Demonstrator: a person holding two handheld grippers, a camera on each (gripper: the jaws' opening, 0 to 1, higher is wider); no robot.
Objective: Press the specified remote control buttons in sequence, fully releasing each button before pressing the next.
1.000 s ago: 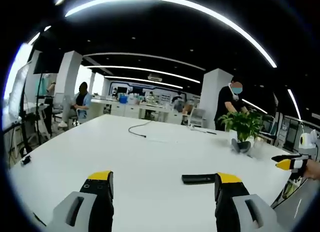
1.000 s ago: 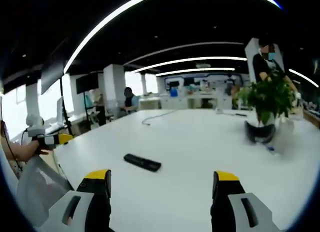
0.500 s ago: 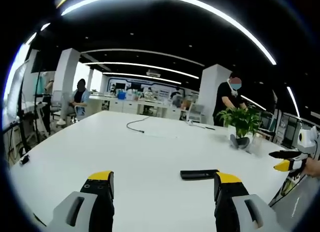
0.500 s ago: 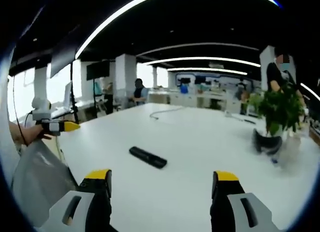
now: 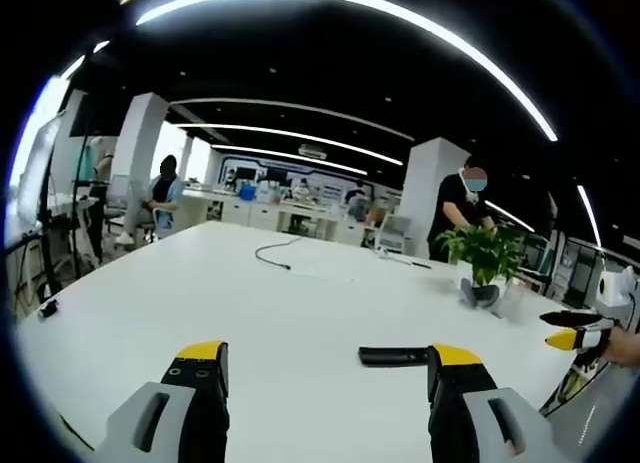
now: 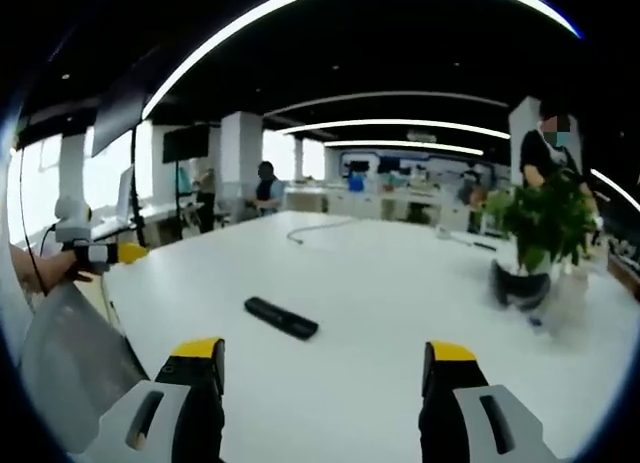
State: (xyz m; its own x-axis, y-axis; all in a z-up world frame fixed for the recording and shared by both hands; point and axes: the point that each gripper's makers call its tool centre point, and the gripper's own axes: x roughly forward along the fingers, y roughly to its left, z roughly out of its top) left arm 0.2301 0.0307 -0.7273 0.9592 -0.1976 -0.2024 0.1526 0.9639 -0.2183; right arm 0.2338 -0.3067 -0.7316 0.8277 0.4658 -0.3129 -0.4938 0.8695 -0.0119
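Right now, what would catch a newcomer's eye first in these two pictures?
Probably the black remote control lying alone on the big white table, ahead of both open, yellow-tipped tools: the right tool and the left tool. Next, the leafy potted plant standing further back on the table, with a person behind it.

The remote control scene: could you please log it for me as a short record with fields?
surface: large white table
target: black remote control lying flat on the table, also seen at
left gripper: jaws open, empty, above the table, short of the remote
right gripper: jaws open, empty, remote ahead and to its left
contact: neither gripper touches the remote
other items: potted plant near the far right edge; black cable further back
people: one standing behind the plant, one seated far back
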